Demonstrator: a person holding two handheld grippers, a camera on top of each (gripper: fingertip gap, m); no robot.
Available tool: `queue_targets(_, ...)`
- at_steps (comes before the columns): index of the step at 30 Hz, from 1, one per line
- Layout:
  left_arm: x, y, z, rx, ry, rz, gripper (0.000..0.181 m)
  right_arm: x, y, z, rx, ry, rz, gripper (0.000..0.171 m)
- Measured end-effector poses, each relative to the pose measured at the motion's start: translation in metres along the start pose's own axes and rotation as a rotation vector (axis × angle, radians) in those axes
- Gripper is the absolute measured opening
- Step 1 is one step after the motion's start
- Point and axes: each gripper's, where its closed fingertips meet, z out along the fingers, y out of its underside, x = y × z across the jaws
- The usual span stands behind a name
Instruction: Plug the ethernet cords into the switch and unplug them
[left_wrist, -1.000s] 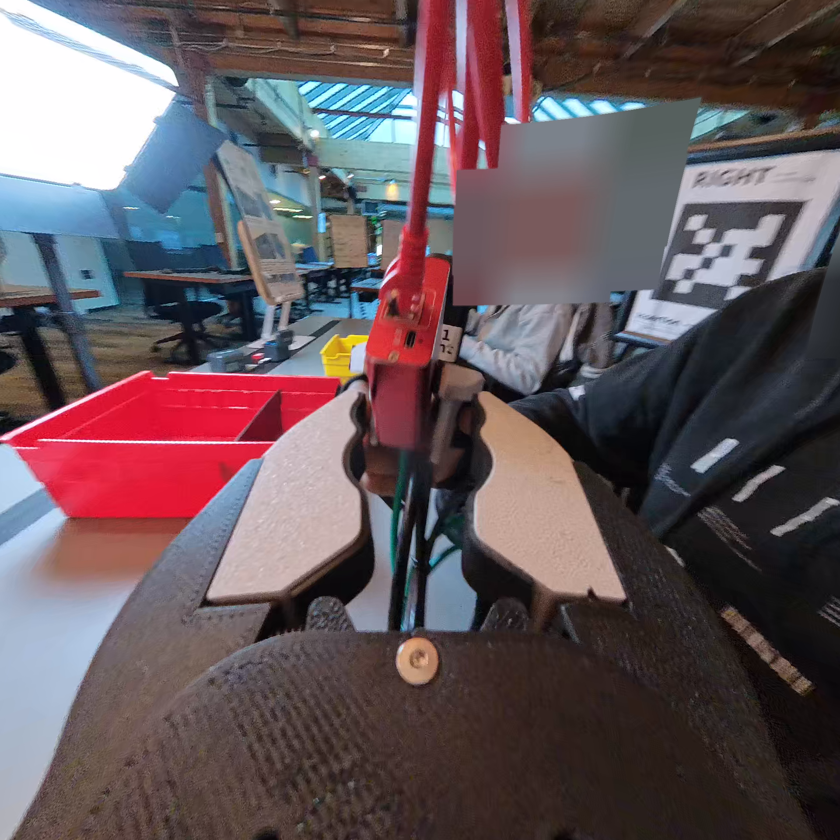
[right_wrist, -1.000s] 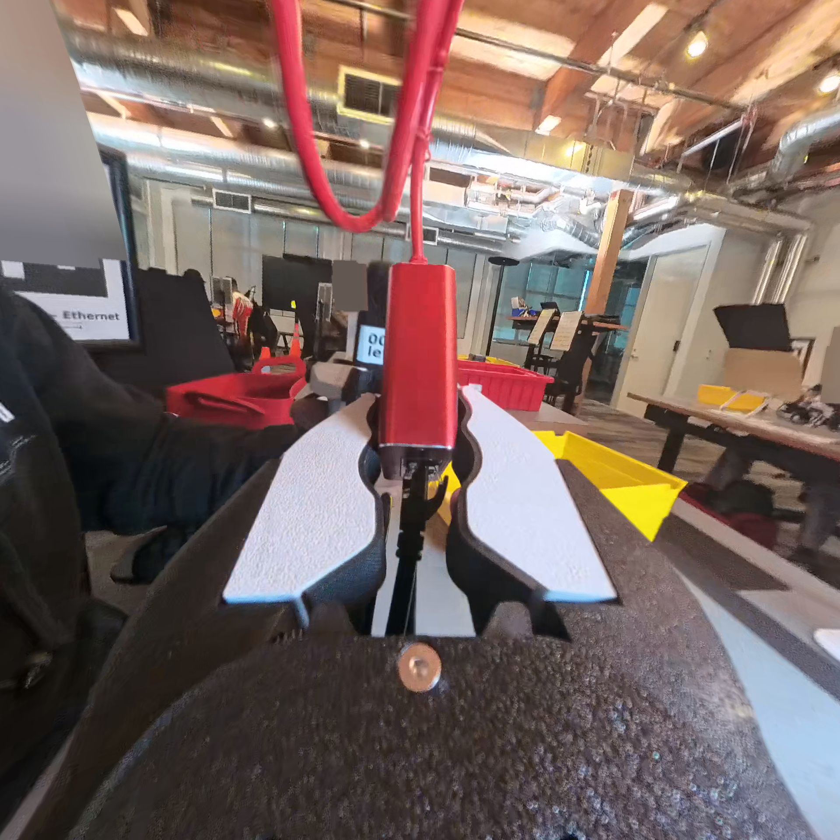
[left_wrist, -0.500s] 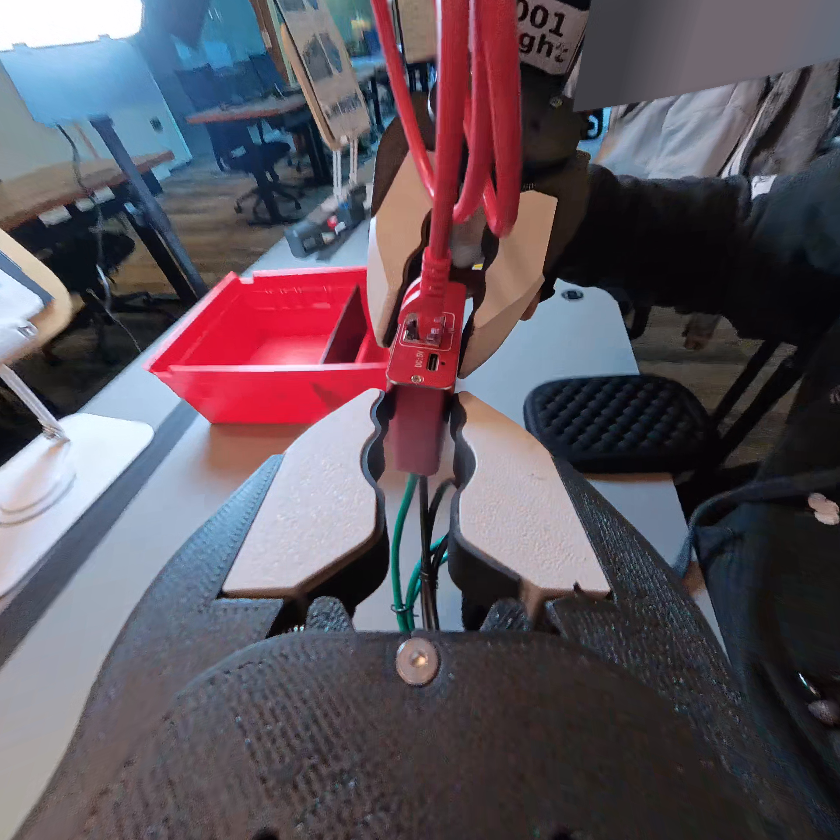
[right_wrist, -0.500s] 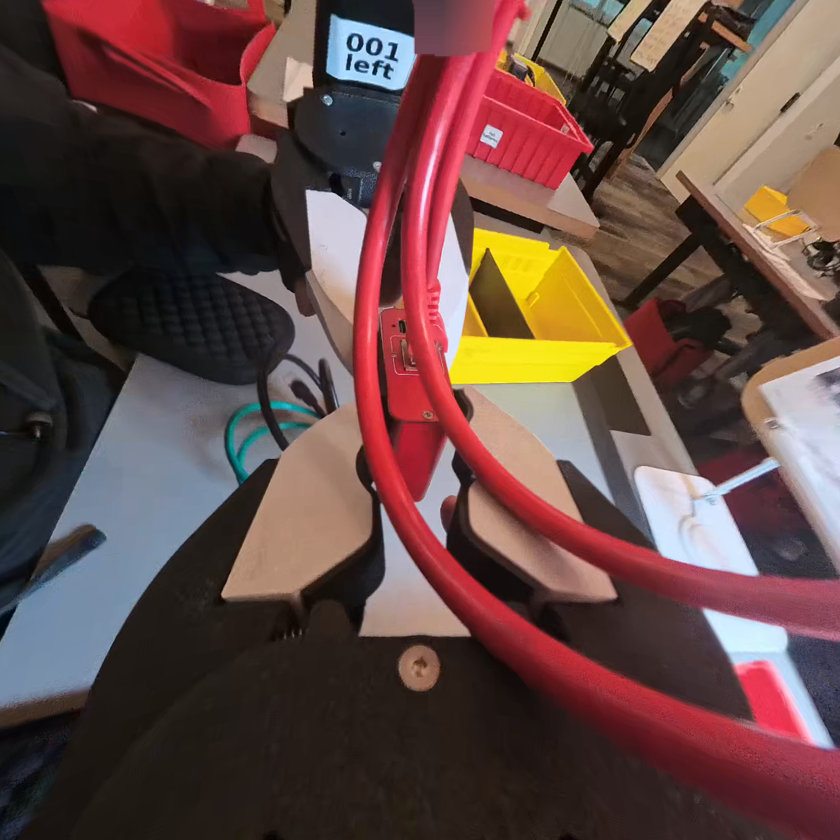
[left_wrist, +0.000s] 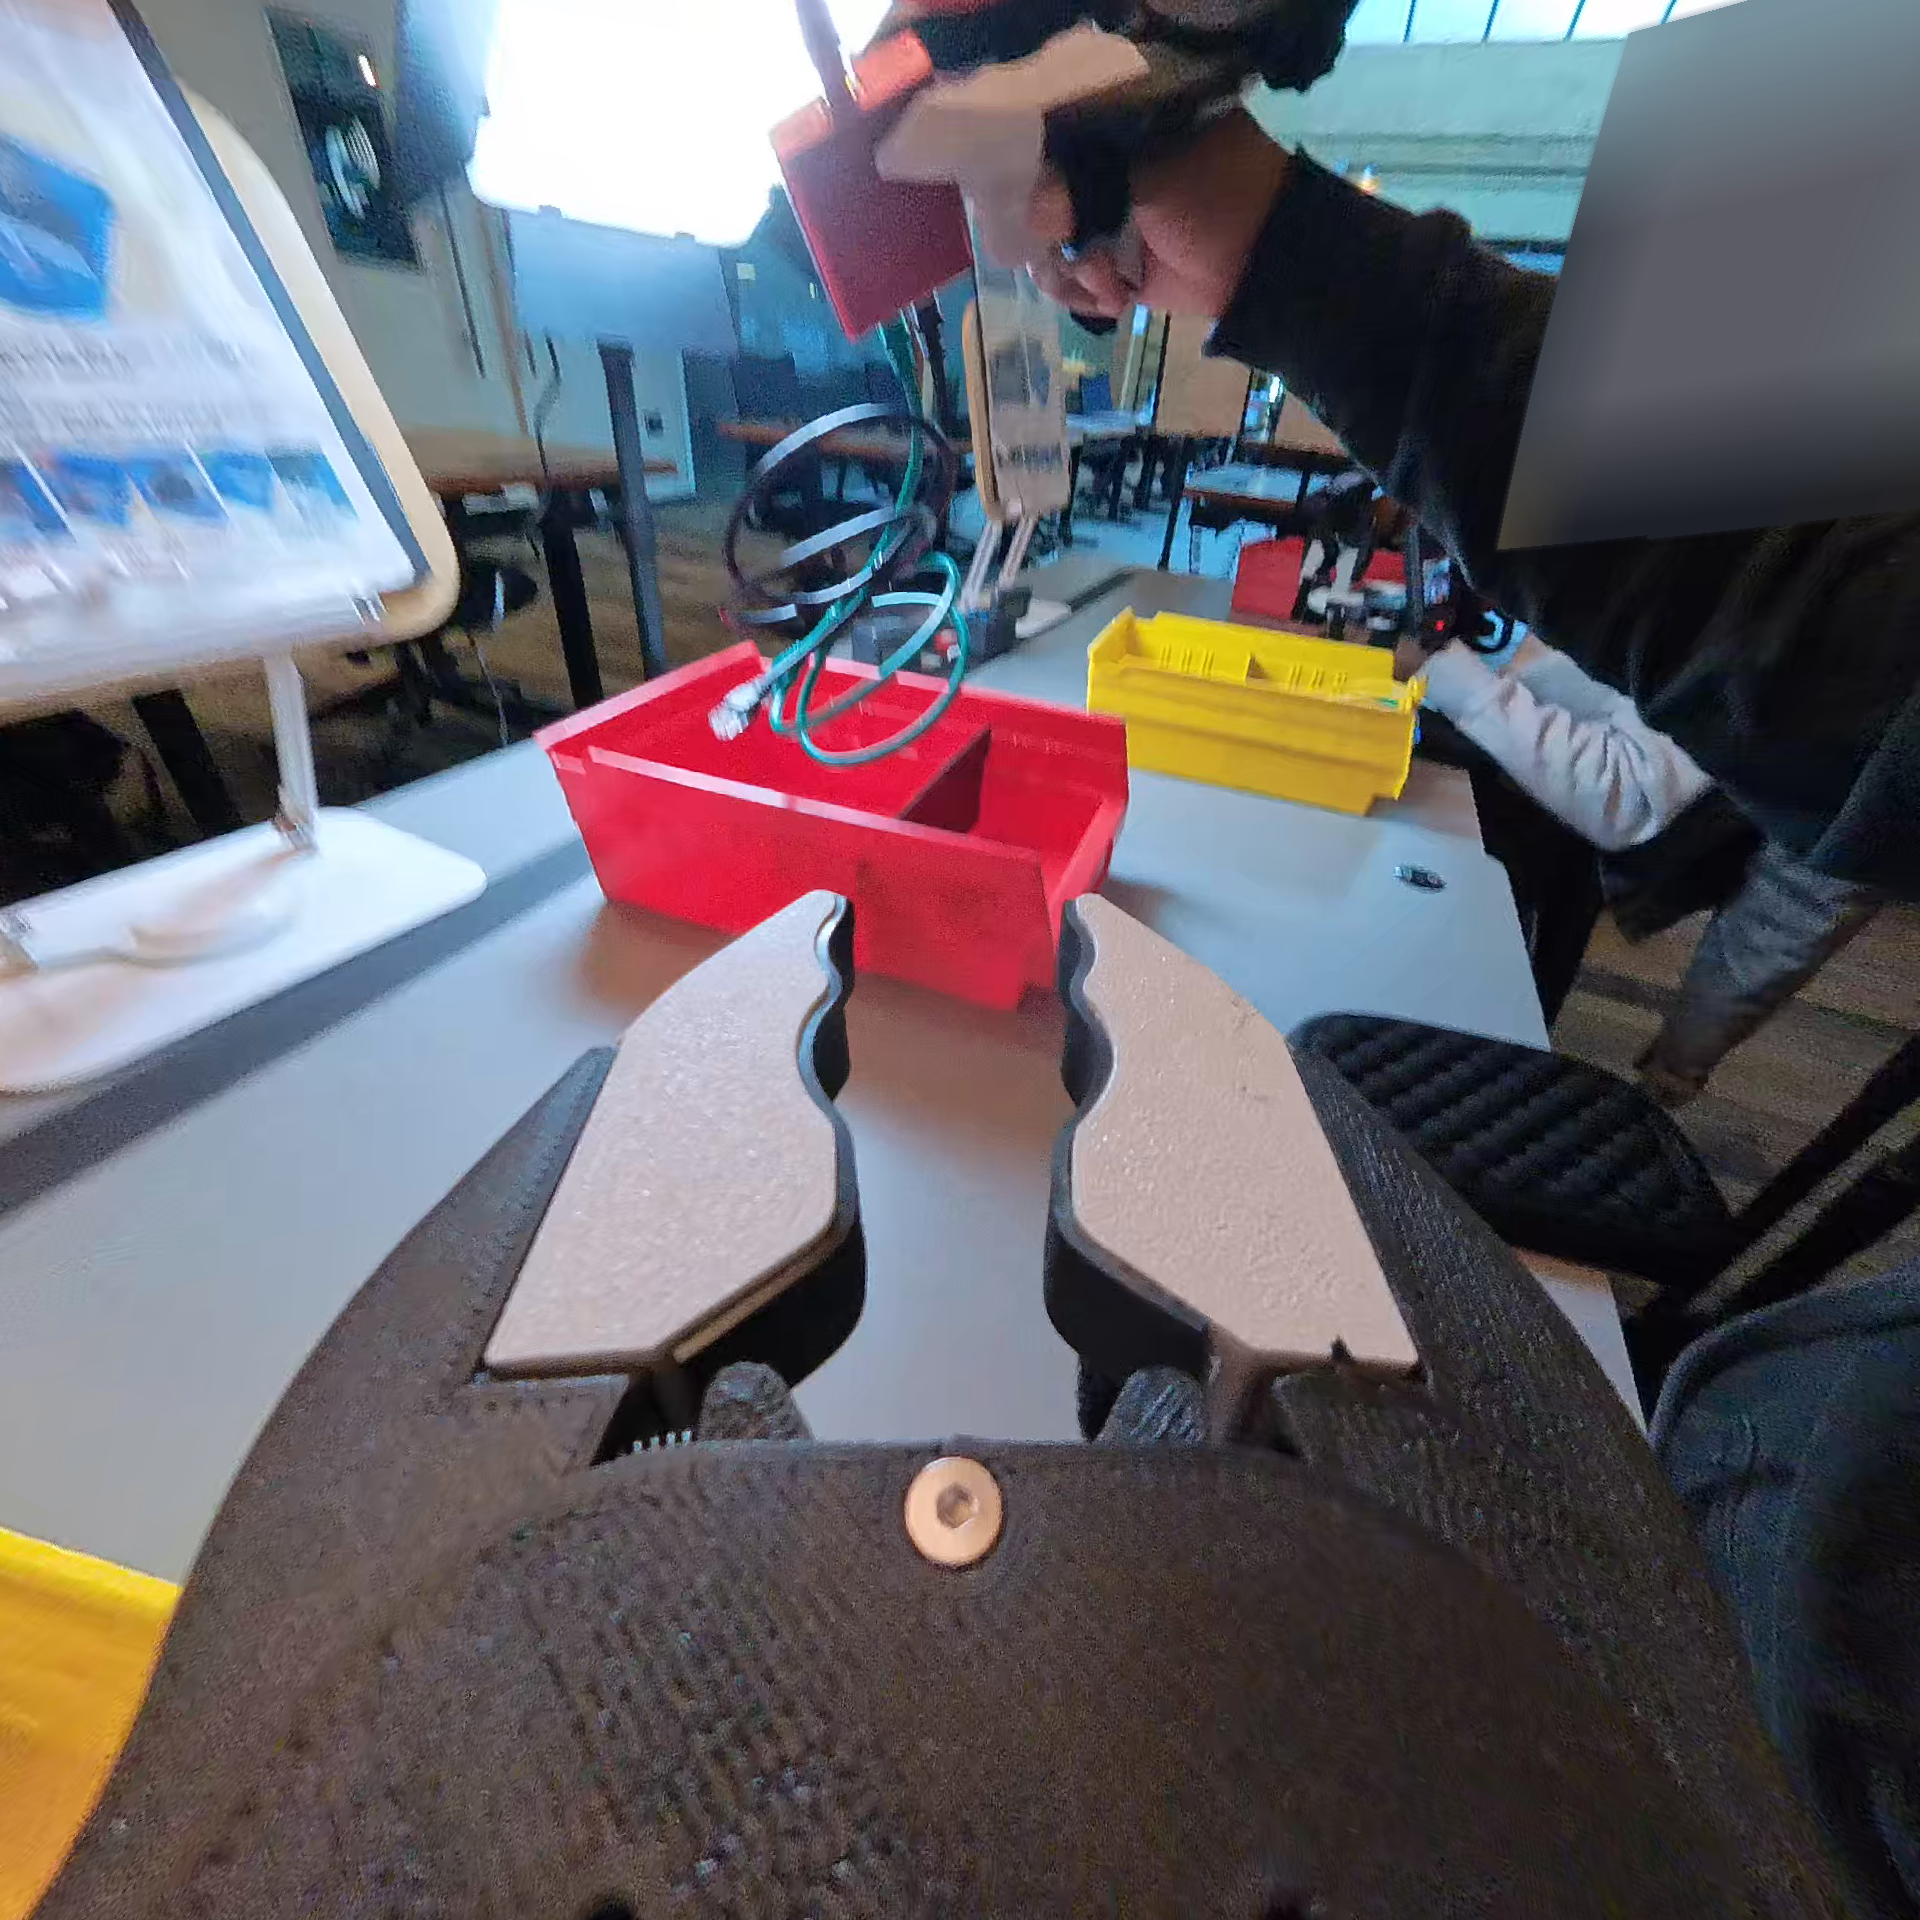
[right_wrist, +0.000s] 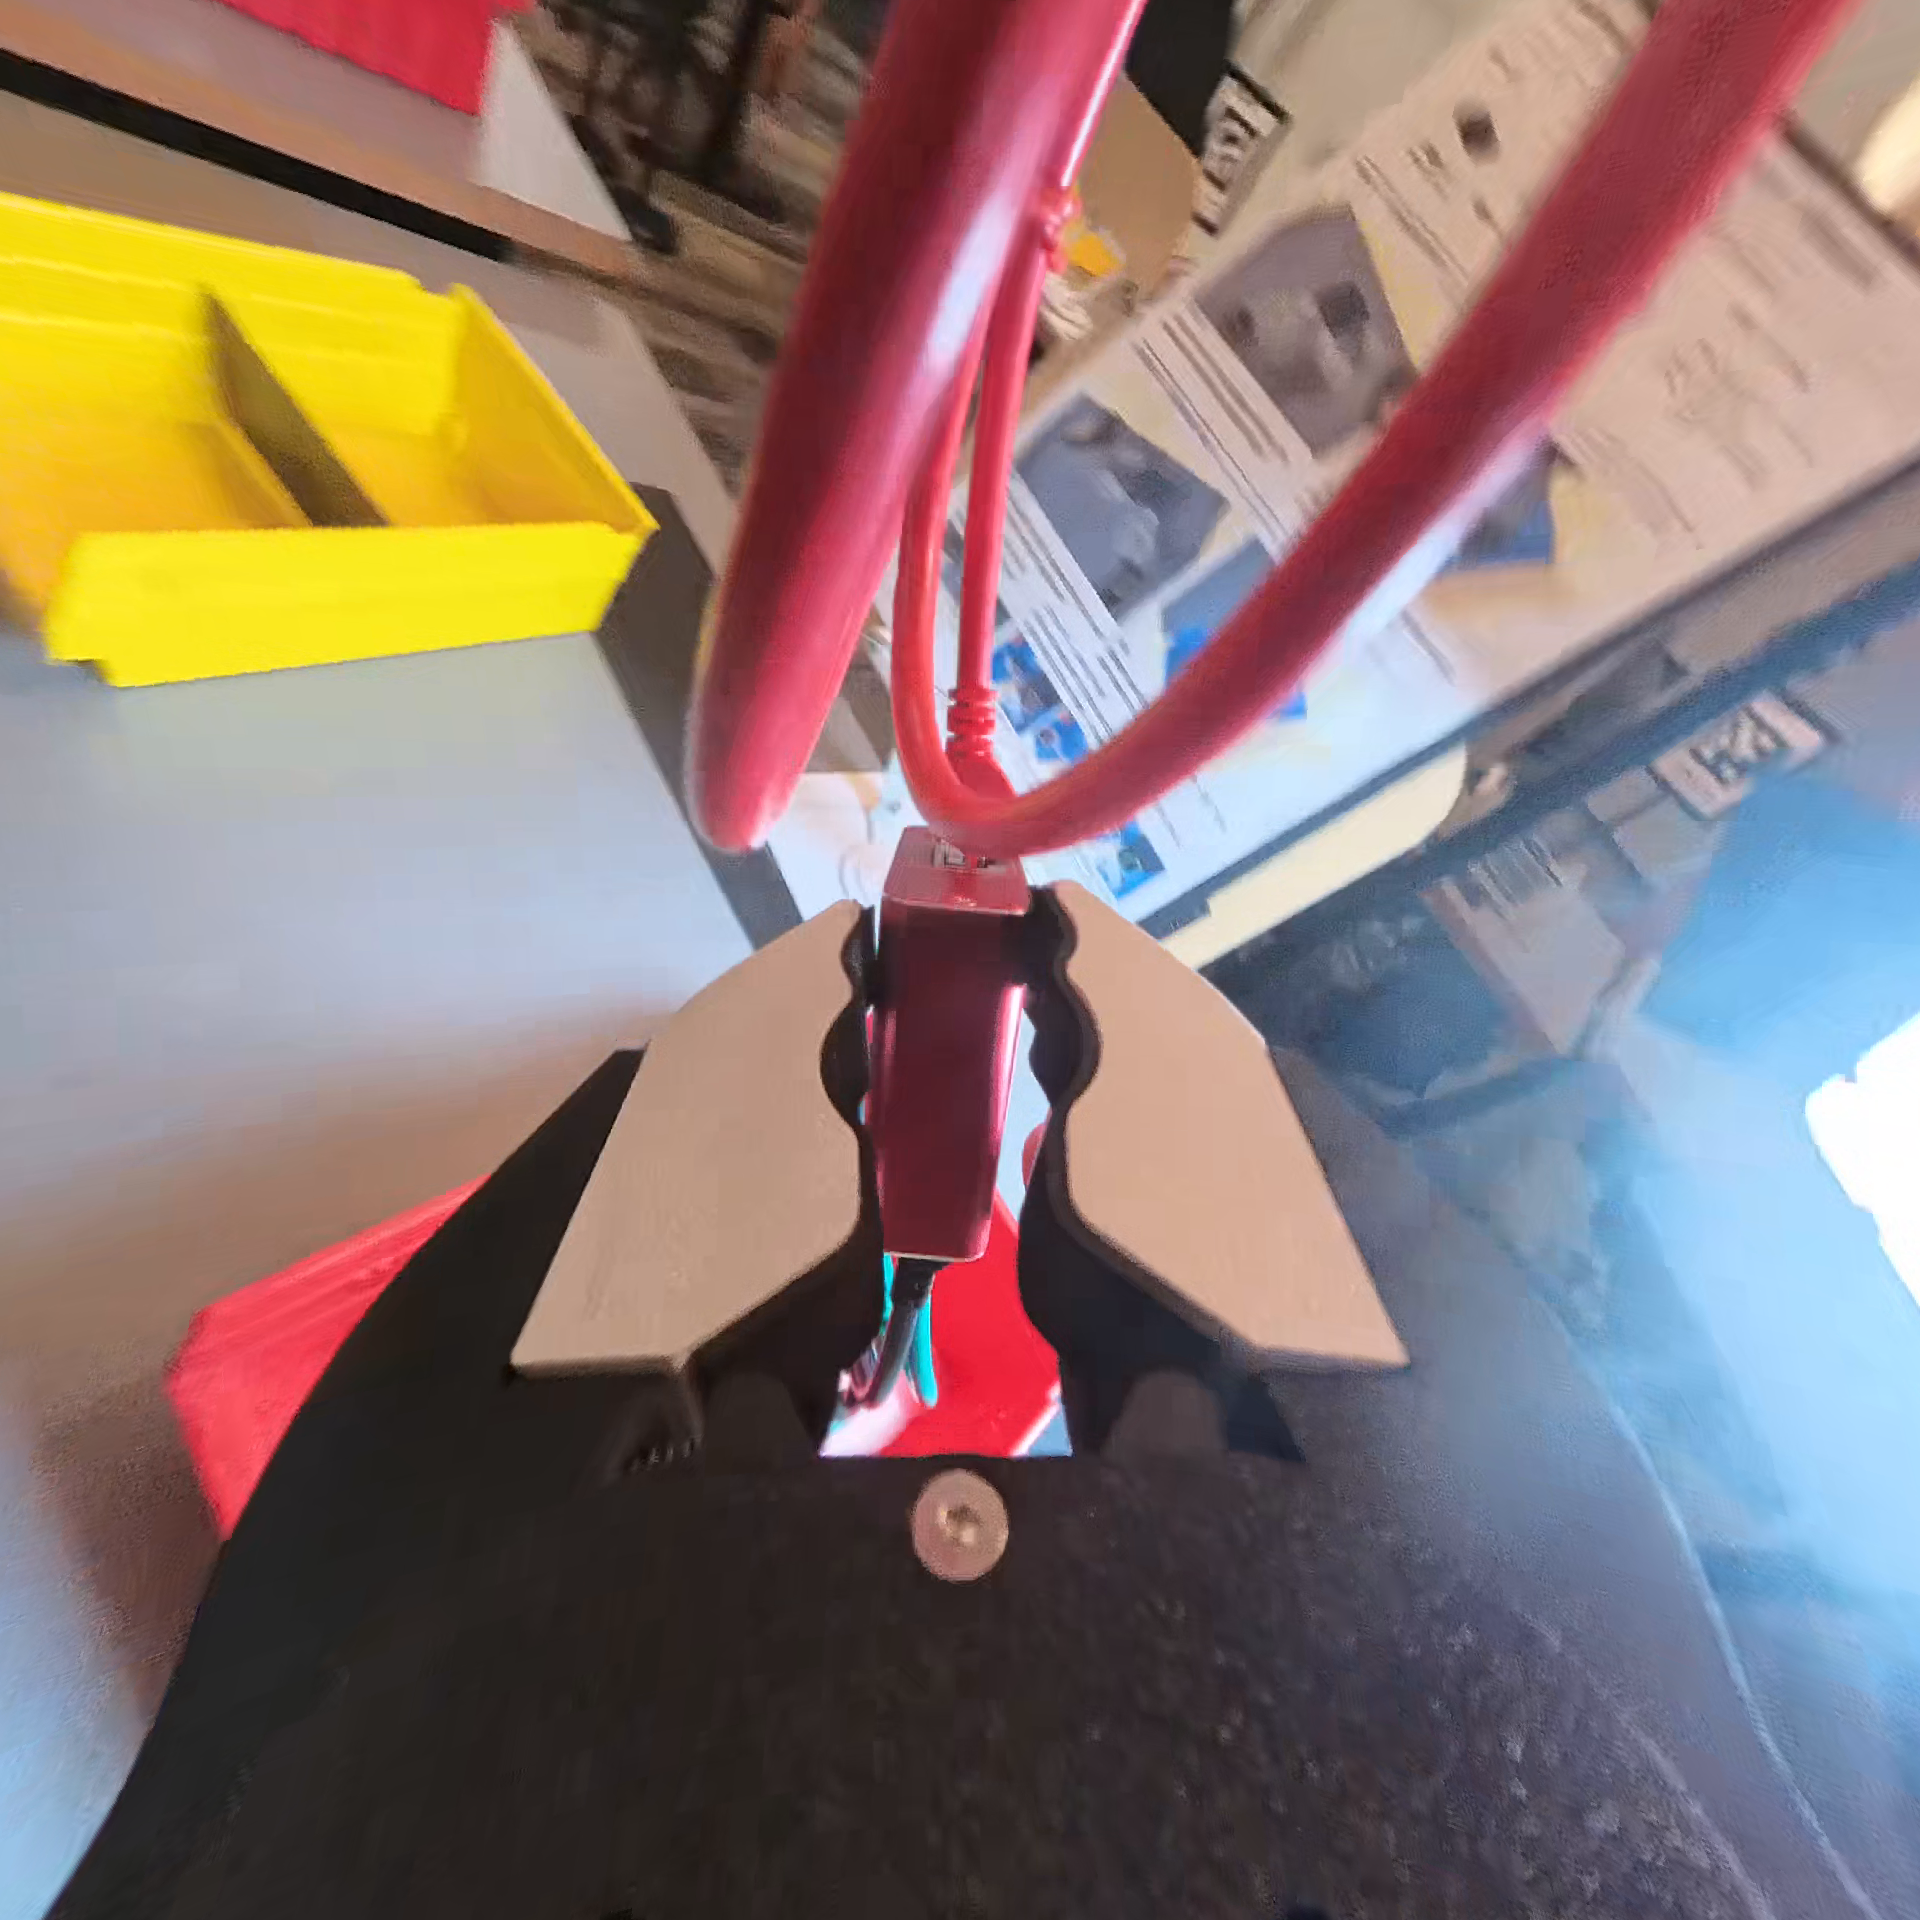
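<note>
My left gripper (left_wrist: 956, 914) is open and empty, low over the grey table, pointing at a red bin (left_wrist: 831, 831). High up in the left wrist view, my right gripper (left_wrist: 966, 114) holds the red switch (left_wrist: 873, 239). A green cord (left_wrist: 883, 665) and a black cord (left_wrist: 821, 499) hang from the switch in loops over the red bin. In the right wrist view my right gripper (right_wrist: 951, 904) is shut on the switch (right_wrist: 935, 1070). A red cord (right_wrist: 831, 416) is plugged into its far end and loops towards the camera.
A yellow bin (left_wrist: 1247, 717) stands behind the red bin; it also shows in the right wrist view (right_wrist: 312, 592). A sign on a white stand (left_wrist: 156, 416) is at the left. A black chair (left_wrist: 1507, 1122) is at the table's right edge. My right fingertips sit around 30 cm from my left ones.
My left gripper has let go of the switch, opened and drawn back low over the table. My right gripper has lifted the switch high, its green and black cords dangling over the red bin.
</note>
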Motion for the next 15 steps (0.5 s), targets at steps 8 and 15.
queue_targets(8,-0.018,0.077,0.025,-0.174,0.009,-0.118,0.038,-0.017,0.214,0.08,-0.508,0.021,0.083,0.028)
queue_targets(15,-0.024,0.108,0.028,-0.26,-0.008,-0.125,0.036,-0.058,0.294,0.103,-0.985,-0.102,-0.038,0.028)
